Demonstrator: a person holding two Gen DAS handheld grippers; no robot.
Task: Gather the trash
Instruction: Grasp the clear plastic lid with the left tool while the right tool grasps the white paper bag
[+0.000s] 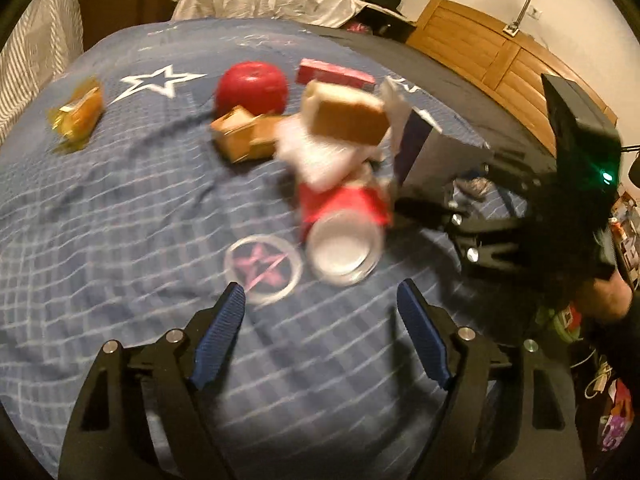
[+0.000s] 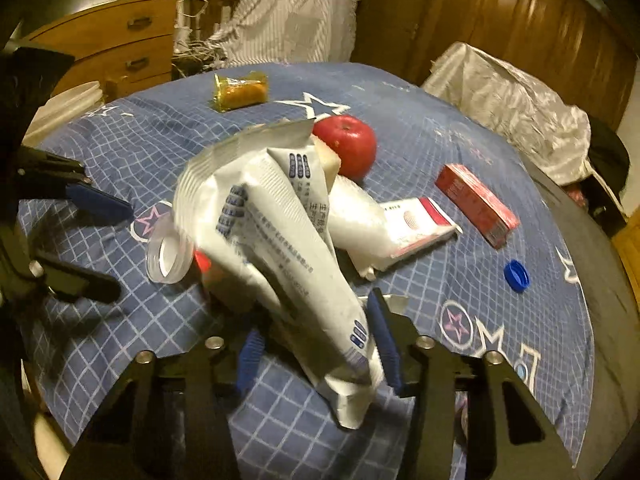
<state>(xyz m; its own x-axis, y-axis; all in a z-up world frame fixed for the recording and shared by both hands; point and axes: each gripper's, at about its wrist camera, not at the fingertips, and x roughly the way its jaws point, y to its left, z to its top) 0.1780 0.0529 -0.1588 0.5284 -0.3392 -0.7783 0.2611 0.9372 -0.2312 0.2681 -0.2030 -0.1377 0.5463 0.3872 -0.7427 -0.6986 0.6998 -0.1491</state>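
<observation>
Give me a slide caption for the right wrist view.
Right tool grips a white wrapper above a blue bedspread littered with trash.

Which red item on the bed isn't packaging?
The red apple, round and glossy beside the white star; the red box is flat-sided carton.

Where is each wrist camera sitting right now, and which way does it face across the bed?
Left wrist: behind the open left tool, facing the round red apple and clear plastic cup; the right tool shows at the right edge.
Right wrist: behind the right tool, its blue pads either side of a white printed packet; the left tool shows at left.
Shared: the blue star-patterned bedspread, apple, cup, flat red box, yellow wrapped snack.
</observation>
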